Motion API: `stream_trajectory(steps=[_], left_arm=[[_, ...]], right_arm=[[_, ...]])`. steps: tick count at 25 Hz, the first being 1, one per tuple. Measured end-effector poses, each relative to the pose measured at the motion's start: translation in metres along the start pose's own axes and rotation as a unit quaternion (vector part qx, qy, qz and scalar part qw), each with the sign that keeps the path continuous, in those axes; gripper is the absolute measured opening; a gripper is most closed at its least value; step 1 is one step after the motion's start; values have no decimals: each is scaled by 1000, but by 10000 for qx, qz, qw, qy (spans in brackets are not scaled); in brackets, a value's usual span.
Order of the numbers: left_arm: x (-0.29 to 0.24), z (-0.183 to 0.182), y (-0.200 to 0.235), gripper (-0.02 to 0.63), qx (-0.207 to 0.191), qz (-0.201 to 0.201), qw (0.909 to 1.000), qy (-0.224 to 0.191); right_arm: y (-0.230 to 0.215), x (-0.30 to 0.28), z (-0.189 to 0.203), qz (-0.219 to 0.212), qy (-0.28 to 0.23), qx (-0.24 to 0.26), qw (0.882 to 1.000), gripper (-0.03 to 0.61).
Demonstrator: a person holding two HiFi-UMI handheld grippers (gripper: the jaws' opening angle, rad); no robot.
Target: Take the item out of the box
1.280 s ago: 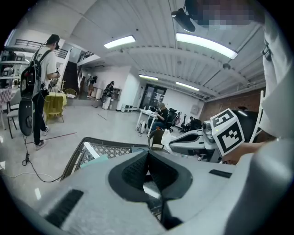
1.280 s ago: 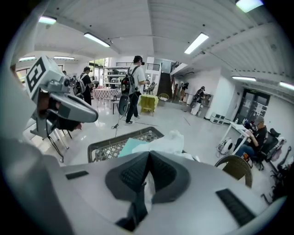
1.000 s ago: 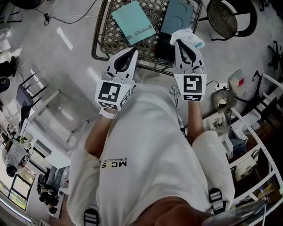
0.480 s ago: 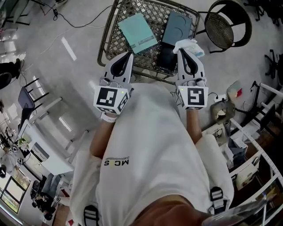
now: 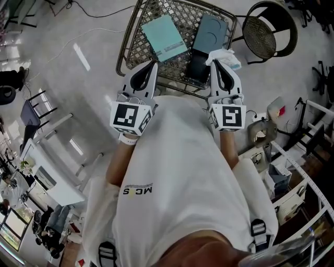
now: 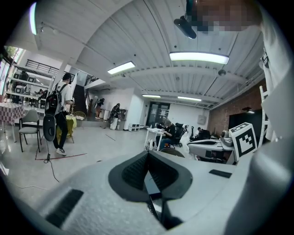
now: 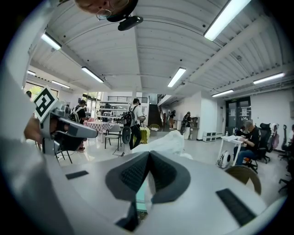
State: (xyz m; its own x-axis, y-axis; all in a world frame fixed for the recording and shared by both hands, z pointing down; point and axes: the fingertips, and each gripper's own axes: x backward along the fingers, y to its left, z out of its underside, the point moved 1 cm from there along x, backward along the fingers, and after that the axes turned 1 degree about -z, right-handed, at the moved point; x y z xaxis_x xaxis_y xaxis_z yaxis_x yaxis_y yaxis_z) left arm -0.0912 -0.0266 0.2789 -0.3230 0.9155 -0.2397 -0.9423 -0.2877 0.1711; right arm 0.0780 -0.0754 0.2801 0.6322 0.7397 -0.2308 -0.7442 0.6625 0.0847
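In the head view both grippers are held up in front of the person's chest, above the near edge of a wicker table (image 5: 127,48). My right gripper (image 5: 215,56) is shut on a crumpled white wrapping (image 5: 225,53), which hangs at its tips over the table. The right gripper view shows the white wrapping (image 7: 168,141) bulging just past the closed right gripper (image 7: 149,158). My left gripper (image 5: 152,65) is shut and holds nothing; the left gripper (image 6: 148,158) points out into the room. On the table lie a dark teal box (image 5: 209,31), a light teal lid (image 5: 165,36) and a black insert (image 5: 197,67).
A round black chair (image 5: 267,25) stands right of the table. White shelving with boxes (image 5: 292,172) fills the right side. A cable (image 5: 99,11) runs over the floor at the far left. People and desks show in the room behind both gripper views.
The head view has shifted a little, so the table sits slightly higher in frame. Both grippers keep about the same pose, and the right one still grips the white wrapping.
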Motion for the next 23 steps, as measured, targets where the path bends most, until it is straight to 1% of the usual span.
stream_trajectory(steps=[3, 17, 23], left_arm=[[1, 1, 1, 25, -12, -12, 10000, 29], [3, 0, -4, 25, -35, -36, 10000, 22], [3, 2, -6, 25, -13, -72, 10000, 30]], right_arm=[[3, -1, 1, -32, 37, 49, 10000, 18], [4, 1, -6, -45, -84, 59, 9999, 18], [3, 2, -9, -128, -152, 183, 9996, 18]])
